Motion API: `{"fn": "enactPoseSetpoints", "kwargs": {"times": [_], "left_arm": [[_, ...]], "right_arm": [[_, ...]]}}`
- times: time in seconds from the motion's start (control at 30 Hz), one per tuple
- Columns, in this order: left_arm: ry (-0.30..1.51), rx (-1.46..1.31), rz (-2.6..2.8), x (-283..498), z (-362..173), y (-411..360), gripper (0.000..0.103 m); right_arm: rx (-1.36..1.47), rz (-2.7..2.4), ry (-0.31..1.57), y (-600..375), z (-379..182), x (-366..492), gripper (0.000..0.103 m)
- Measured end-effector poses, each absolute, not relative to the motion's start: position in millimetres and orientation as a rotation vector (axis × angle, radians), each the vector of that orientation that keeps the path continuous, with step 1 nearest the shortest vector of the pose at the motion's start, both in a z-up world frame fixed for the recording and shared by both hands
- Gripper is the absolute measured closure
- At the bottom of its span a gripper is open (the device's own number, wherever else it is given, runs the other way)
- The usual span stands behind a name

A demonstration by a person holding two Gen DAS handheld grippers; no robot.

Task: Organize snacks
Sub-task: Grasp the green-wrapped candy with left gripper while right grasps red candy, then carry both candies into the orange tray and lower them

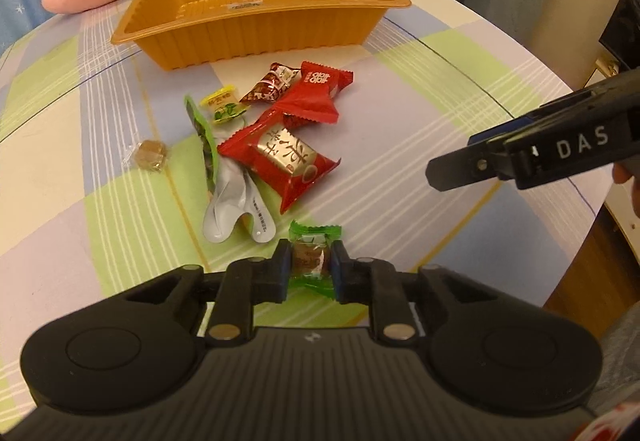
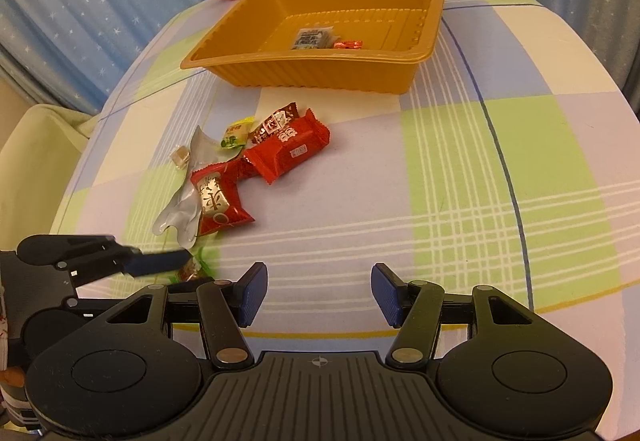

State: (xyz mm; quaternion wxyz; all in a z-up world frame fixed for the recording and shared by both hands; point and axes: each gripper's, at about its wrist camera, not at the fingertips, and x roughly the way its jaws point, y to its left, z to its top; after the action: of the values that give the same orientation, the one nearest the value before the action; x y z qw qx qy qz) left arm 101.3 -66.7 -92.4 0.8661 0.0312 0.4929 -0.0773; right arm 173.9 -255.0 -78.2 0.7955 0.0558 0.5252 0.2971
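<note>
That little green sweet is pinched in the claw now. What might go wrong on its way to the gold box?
1. The left gripper holds the green-wrapped candy only by its small middle; the slick wrapper might slip out when lifted.
2. The gold tray sits beyond the snack pile, so a low carry could knock the big red packet.
3. The open right gripper hovers close by and could get in the way.

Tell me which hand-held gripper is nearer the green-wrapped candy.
Left. The left hand-held gripper is shut on the green-wrapped candy, pads pressing its sides. The right hand-held gripper is open and empty, off to the candy's right.
</note>
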Motion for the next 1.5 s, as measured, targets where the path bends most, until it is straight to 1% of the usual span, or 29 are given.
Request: {"fn": "enactPoseSetpoints", "kwargs": {"times": [0.27, 0.57, 0.6, 0.63, 0.7, 0.9, 1.07, 1.17, 1.2, 1.3, 1.5], "left_arm": [[1.047, 0.001, -0.09, 86, -88, -47, 0.085], [1.019, -0.11, 0.082, 66, -70, -11, 0.085], [1.014, -0.119, 0.102, 65, -67, -7, 0.085], [1.008, -0.127, 0.121, 64, -65, -3, 0.085], [0.999, -0.141, 0.154, 63, -61, 2, 0.085], [0.984, -0.186, 0.226, 62, -51, 15, 0.085], [0.978, -0.219, 0.251, 65, -46, 17, 0.085], [0.976, -0.221, 0.258, 68, -45, 15, 0.085], [0.976, -0.22, 0.26, 70, -44, 15, 0.085], [0.975, -0.22, 0.263, 75, -42, 14, 0.085], [0.951, -0.21, 0.259, 88, -33, 12, 0.085]], "right_arm": [[0.076, 0.719, 1.091, -232, -75, 180, 0.045], [-0.007, 0.858, 1.019, -191, -72, 190, 0.046], [-0.015, 0.87, 1.013, -187, -72, 192, 0.048], [-0.023, 0.883, 1.011, -183, -73, 193, 0.053], [-0.032, 0.906, 1.014, -175, -74, 198, 0.059], [-0.074, 0.94, 1.02, -158, -79, 207, 0.06], [-0.094, 0.963, 1.035, -153, -86, 211, 0.064], [-0.098, 0.981, 1.041, -152, -88, 213, 0.07], [-0.099, 0.988, 1.042, -152, -88, 213, 0.076], [-0.091, 1.012, 1.043, -155, -86, 214, 0.082], [-0.019, 1.045, 1.029, -173, -67, 217, 0.083]]}}
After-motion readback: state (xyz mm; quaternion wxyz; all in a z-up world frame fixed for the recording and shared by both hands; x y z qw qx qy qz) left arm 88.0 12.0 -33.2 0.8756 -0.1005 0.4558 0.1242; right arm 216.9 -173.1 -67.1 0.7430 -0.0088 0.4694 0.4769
